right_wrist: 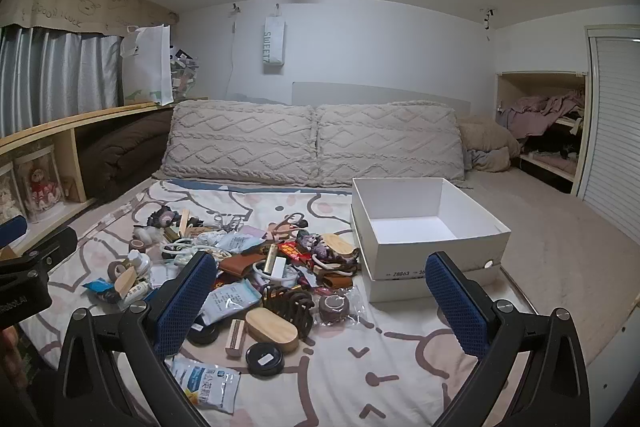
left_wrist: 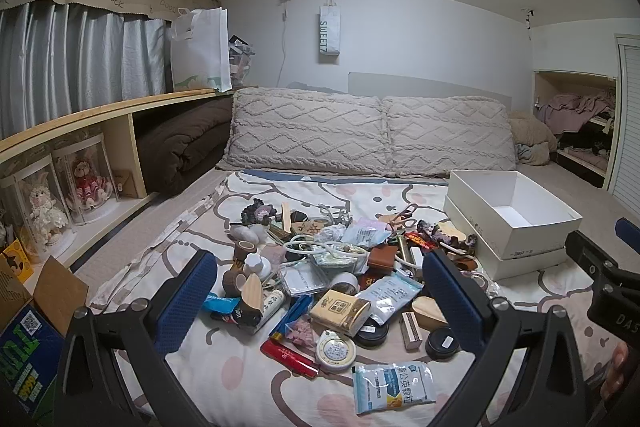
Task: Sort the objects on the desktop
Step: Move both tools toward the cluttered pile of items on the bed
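Note:
A heap of small desk items [left_wrist: 328, 267] lies on a cartoon-print cloth [left_wrist: 248, 379] spread over a bed. It holds a red lighter [left_wrist: 289, 355], a white-and-blue sachet [left_wrist: 394, 387], a yellow box [left_wrist: 340, 311], a round black tin [right_wrist: 264, 358], a wooden oval case [right_wrist: 272, 329] and a brown hair claw [right_wrist: 289, 305]. An empty white box [right_wrist: 400, 199] sits in its lid to the right of the heap. My left gripper [left_wrist: 320, 259] hangs open above the heap's near side. My right gripper [right_wrist: 320, 261] is open between heap and box. Neither holds anything.
Two knitted pillows [left_wrist: 376, 131] line the far end of the bed. A wooden shelf [left_wrist: 100, 115] with doll cases and a brown blanket runs along the left. A printed cardboard box [left_wrist: 28, 339] stands at the lower left. An alcove of clothes [right_wrist: 544, 123] is at the right.

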The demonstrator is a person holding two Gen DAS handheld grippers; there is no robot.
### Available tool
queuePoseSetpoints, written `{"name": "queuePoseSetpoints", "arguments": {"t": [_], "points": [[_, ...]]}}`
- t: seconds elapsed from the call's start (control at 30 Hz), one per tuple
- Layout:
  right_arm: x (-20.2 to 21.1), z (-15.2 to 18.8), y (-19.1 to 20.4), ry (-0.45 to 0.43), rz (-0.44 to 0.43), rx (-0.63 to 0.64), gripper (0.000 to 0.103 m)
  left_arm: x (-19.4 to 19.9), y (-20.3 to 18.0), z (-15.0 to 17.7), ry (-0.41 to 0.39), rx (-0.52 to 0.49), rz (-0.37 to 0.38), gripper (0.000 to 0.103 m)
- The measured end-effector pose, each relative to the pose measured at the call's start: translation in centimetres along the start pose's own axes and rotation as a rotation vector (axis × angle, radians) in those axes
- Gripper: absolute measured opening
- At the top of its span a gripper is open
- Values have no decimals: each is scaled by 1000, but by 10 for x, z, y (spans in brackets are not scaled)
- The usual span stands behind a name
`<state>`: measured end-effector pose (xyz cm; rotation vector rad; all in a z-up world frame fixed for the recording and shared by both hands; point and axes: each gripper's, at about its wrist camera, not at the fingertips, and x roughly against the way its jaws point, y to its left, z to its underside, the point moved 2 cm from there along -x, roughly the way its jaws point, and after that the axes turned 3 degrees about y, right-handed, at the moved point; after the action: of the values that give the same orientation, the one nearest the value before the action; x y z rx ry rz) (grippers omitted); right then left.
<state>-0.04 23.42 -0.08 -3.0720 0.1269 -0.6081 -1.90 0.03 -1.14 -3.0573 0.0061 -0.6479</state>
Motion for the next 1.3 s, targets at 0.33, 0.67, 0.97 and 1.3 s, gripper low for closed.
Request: {"name": "queuePoseSetpoints", "arguments": {"t": [0.33,0.67,0.97,1.3], "points": [[-2,1,0,6,-2,1,103,0,0,0,2,-2,0,103],[-8,6,1,25,-4,1,103,-6,-2,6,23,-8,5,103],[-19,11,1,56,-6,-1,103,-19,-7,11,54,-15,8,103],[-39,22,-1,110,-10,-14,103,-41,-13,23,106,-21,22,103]]}}
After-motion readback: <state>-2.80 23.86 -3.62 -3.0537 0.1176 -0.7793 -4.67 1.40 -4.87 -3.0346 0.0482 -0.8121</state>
